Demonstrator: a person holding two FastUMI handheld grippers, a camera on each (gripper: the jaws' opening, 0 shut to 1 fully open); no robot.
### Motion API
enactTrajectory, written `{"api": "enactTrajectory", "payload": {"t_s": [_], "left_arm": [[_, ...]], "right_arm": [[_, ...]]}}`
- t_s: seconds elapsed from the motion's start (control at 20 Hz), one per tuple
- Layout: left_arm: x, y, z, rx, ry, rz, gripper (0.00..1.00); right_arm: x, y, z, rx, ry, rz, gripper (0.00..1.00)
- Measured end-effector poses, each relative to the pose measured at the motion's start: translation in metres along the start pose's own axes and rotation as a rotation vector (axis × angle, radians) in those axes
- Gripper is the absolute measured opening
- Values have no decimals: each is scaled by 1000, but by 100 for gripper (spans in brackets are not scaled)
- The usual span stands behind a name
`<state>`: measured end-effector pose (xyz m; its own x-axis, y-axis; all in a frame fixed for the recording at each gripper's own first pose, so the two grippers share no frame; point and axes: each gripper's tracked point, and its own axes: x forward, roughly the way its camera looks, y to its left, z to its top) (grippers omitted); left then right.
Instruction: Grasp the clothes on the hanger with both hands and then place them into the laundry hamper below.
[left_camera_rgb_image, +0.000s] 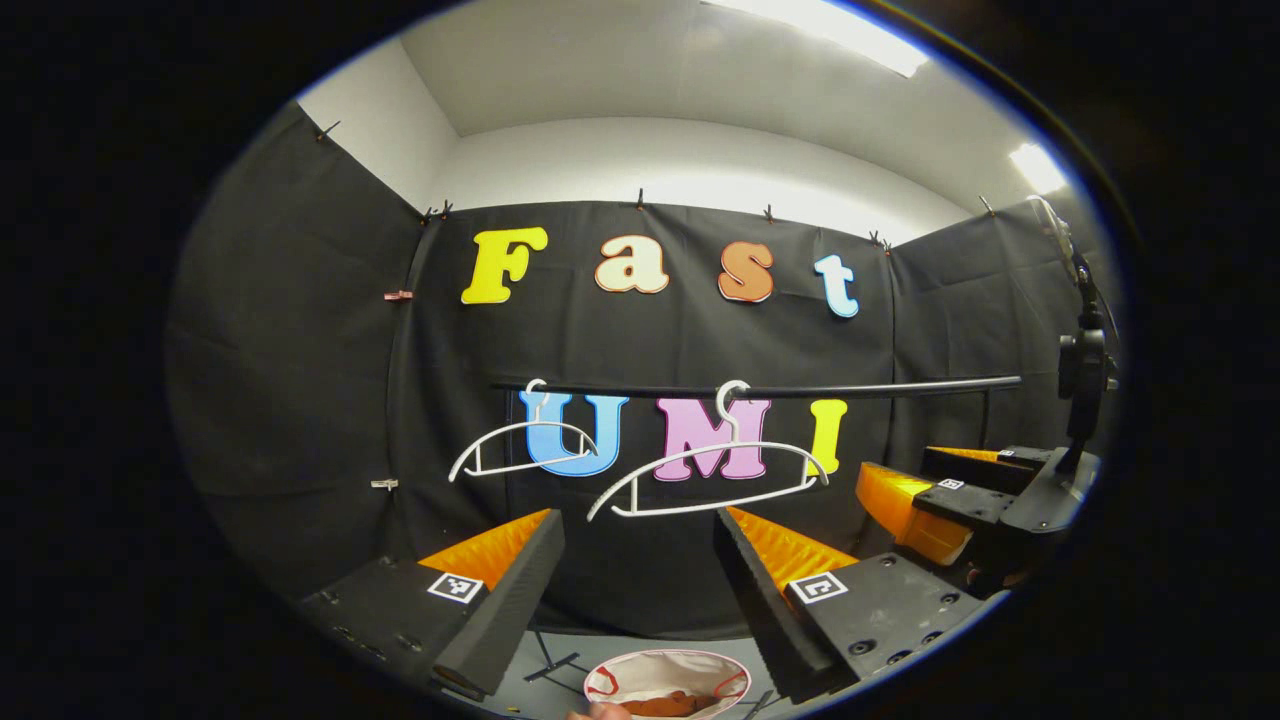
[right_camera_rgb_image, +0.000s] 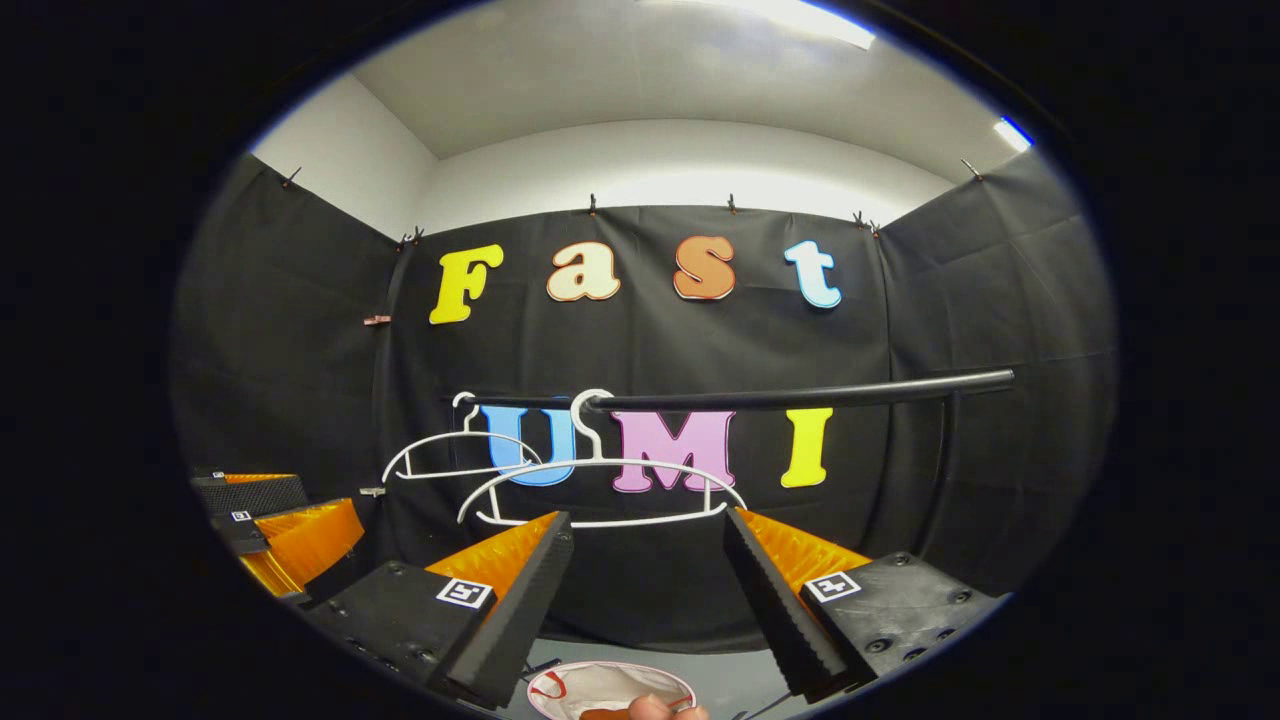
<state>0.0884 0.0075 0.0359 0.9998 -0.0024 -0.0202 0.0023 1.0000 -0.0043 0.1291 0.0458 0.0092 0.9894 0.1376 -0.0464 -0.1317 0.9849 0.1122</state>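
Note:
Two bare white hangers hang on the black rail (left_camera_rgb_image: 760, 389): a near one (left_camera_rgb_image: 712, 475) and a smaller far one (left_camera_rgb_image: 522, 446). Below, the round white laundry hamper (left_camera_rgb_image: 668, 684) holds a brown garment (left_camera_rgb_image: 672, 705). My left gripper (left_camera_rgb_image: 640, 590) is open, its fingers framing the near hanger from below, with nothing between them. The right gripper (left_camera_rgb_image: 985, 500) shows at the right of the left gripper view. In the right gripper view, my right gripper (right_camera_rgb_image: 650, 590) is open under the near hanger (right_camera_rgb_image: 600, 490), above the hamper (right_camera_rgb_image: 610, 688). The left gripper (right_camera_rgb_image: 275, 530) appears at its left.
A black stand (left_camera_rgb_image: 1085, 380) rises at the right edge of the left gripper view. The rail (right_camera_rgb_image: 800, 395) runs right to a black post. A bit of a hand shows at the hamper's near rim (right_camera_rgb_image: 655, 708). Grey floor lies around the hamper.

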Motion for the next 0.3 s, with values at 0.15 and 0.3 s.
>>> {"api": "enactTrajectory", "payload": {"t_s": [0.15, 0.3], "left_arm": [[2, 3, 1, -2, -4, 2, 95], [2, 4, 2, -4, -4, 1, 95]], "right_arm": [[2, 1, 2, -3, -3, 0, 97], [1, 0, 1, -4, -3, -1, 98]]}}
